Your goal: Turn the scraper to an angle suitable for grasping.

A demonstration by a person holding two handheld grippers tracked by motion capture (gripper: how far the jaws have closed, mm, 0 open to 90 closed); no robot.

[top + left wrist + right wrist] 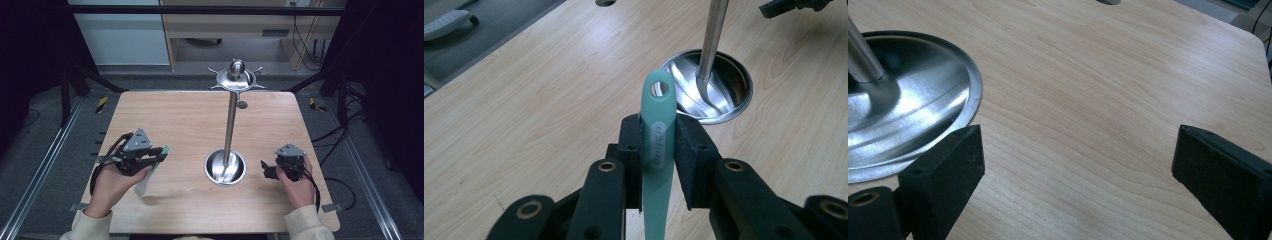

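The left gripper is clamping a pale green utensil by its handle, near the front left part of the desk. In the left gripper view the jaws are pressing on both sides of the handle just below its hanging hole, at the oval stamped label. In the high view the rest of the utensil is hanging down past the hand toward the front edge of the desk, ending in a paler, wider blade.

It is looking like a light plastic or silicone kitchen tool: the handle seems stiff enough to take a firm pinch, while the broad end may be flexing a little if it is bumped. The smooth surface could be sliding in the pads, so gripping close to the hole, as now, is giving good control of that end. It is not looking fragile.

The steel stand is rising from its round base near the middle of the desk, with hooks around its top; the hole is likely meant for one of them.

The right gripper is resting near the front right of the desk, just beside the base, its jaws spread wide with nothing between them.
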